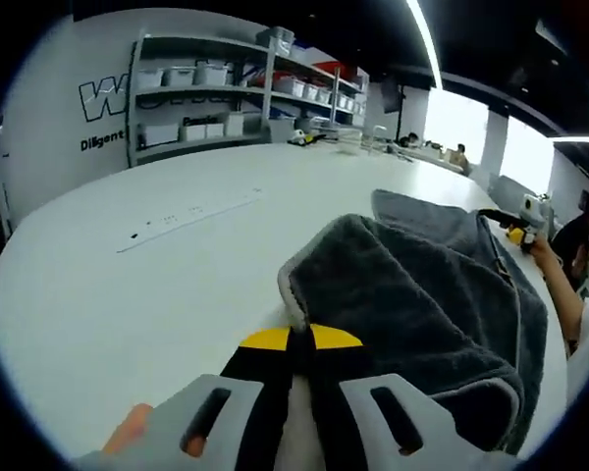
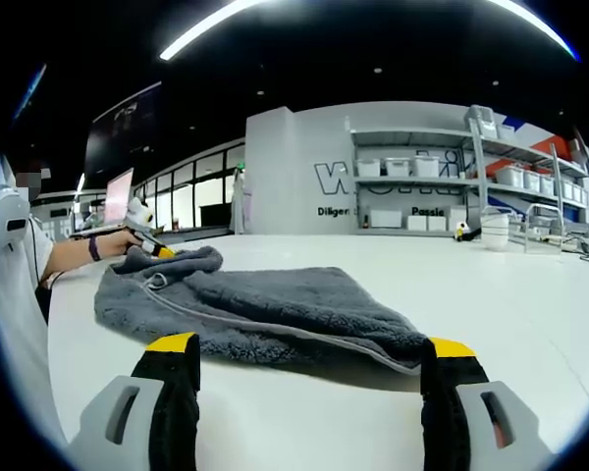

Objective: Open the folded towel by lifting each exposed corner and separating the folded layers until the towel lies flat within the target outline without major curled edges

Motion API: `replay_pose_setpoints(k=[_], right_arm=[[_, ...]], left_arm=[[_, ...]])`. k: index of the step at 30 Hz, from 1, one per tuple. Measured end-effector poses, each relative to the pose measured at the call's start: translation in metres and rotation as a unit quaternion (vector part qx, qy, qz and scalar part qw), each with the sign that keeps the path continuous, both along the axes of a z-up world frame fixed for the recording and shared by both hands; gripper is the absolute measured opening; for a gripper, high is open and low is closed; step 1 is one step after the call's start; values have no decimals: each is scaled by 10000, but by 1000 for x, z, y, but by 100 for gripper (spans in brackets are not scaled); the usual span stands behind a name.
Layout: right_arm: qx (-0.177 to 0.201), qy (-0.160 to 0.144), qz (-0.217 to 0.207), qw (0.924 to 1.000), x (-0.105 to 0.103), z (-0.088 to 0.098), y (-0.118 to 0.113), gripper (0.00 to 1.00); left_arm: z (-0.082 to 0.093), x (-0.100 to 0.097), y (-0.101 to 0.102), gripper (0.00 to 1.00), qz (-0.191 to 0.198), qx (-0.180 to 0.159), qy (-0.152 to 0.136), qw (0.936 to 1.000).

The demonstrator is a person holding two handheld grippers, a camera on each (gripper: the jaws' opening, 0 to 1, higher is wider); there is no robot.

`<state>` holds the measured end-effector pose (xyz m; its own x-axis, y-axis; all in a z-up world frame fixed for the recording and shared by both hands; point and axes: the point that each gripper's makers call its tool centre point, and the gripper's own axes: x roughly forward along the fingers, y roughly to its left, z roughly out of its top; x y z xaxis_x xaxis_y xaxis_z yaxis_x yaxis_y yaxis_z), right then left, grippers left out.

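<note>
Left gripper (image 1: 299, 339) clenched on a towel (image 1: 422, 294) corner, lifting it off the table (image 1: 157, 294). Right gripper (image 2: 309, 358) released, near the towel's (image 2: 265, 304) other edge.

Fluffy grey cloth towel (image 2: 265, 309) lies on a smooth, seemingly matt table (image 1: 157, 285).

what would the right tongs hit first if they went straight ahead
Most likely the near folded edge of the grey towel, lying on the white table just ahead of the open right tongs; exact depth is unclear.
</note>
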<state>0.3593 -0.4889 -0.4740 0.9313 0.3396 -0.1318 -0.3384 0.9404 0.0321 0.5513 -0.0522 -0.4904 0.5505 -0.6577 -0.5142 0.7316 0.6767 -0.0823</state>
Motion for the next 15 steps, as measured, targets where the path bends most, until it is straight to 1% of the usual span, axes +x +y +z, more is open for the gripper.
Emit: replay_pose_setpoints(k=[5,9,15], right_arm=[[-5,-1,2,10000,0,0,0,95],[-5,-5,1,10000,0,0,0,95],[-7,0,1,10000,0,0,0,95]], left_arm=[[-1,2,8,5,91,30,22,10000],[-3,8,18,5,204,217,-52,9995],[-4,14,29,5,305,286,-37,9991]])
